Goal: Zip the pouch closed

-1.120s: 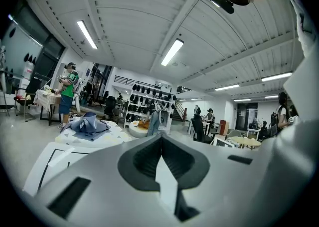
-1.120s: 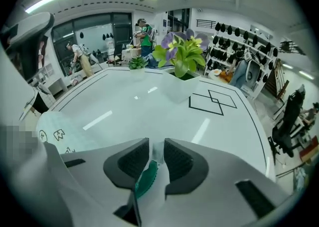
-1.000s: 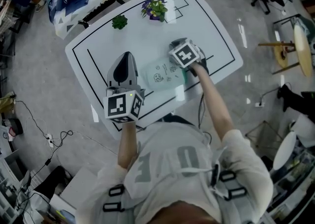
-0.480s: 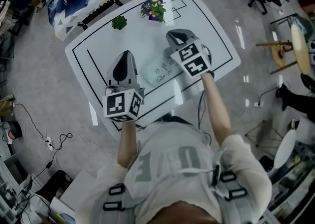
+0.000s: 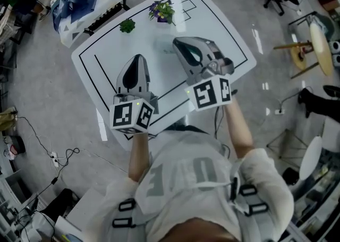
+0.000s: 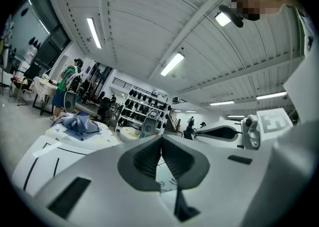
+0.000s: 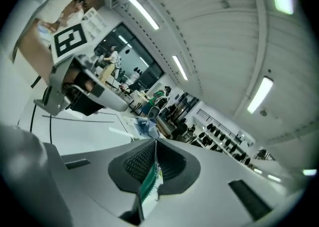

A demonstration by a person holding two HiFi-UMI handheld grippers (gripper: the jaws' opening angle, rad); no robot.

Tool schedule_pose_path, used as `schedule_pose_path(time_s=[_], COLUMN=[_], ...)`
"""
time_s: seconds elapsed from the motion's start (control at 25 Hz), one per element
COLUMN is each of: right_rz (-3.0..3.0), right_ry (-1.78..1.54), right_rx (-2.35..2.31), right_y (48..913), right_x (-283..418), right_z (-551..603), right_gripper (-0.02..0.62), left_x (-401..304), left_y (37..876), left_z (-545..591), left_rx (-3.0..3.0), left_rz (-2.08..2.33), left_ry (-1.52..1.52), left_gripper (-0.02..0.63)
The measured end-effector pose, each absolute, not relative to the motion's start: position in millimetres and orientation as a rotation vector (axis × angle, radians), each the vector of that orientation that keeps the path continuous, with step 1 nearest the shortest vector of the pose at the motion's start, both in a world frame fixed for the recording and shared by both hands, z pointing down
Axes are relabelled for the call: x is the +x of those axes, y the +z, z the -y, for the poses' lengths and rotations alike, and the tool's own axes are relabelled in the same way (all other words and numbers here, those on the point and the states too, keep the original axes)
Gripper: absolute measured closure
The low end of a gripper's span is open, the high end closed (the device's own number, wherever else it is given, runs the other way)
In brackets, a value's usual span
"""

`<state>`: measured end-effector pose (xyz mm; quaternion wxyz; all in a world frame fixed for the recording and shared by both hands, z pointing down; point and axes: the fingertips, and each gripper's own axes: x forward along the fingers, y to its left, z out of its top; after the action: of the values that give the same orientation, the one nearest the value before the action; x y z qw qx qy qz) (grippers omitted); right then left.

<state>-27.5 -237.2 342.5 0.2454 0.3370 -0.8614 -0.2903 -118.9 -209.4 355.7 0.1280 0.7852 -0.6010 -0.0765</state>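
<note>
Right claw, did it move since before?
Yes. The right claw rose off the table and swung toward its near edge, pinching the pouch.

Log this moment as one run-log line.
left gripper: jaws shut | right gripper: jaws shut on pouch zip edge | both over table

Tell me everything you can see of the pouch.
The pouch shows only in slivers. In the right gripper view it is a thin pale sheet with a green toothed zip edge, pinched edge-on by the shut right gripper. The shut left gripper pinches a white part printed with small dark doodles. The head view hides it.
</note>
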Motion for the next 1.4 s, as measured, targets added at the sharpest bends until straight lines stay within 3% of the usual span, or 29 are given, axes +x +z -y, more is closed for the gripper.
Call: schedule_pose_path(time_s=[0.16, 0.76, 1.0, 1.16, 1.4], right_rz=[2.308, 2.577, 2.79, 2.961, 2.941], right_ry=[-0.894, -0.662, -0.522, -0.334, -0.248], right_rx=[0.89, 0.646, 0.427, 0.282, 0.019], right_y=[356.5, 324.8, 311.4, 295.7, 301.9], right_x=[-26.7, -41.8, -43.4, -41.8, -34.2], right_z=[215.3, 184.2, 164.9, 151.2, 128.5], right_gripper=[0.581, 0.581, 0.581, 0.581, 0.581], left_x=[-117.1, -113.1, -89.0, -65.1, -35.1], left_y=[353.4, 344.4, 326.9, 326.3, 318.2], left_z=[203.4, 193.9, 181.2, 164.2, 139.3], left_rx=[2.289, 2.398, 2.672, 2.872, 3.01], left_rz=[1.733, 1.655, 1.417, 1.203, 0.961], left_ry=[-0.209, -0.149, -0.169, -0.091, -0.062], left_gripper=[0.6, 0.598, 0.595, 0.494, 0.492])
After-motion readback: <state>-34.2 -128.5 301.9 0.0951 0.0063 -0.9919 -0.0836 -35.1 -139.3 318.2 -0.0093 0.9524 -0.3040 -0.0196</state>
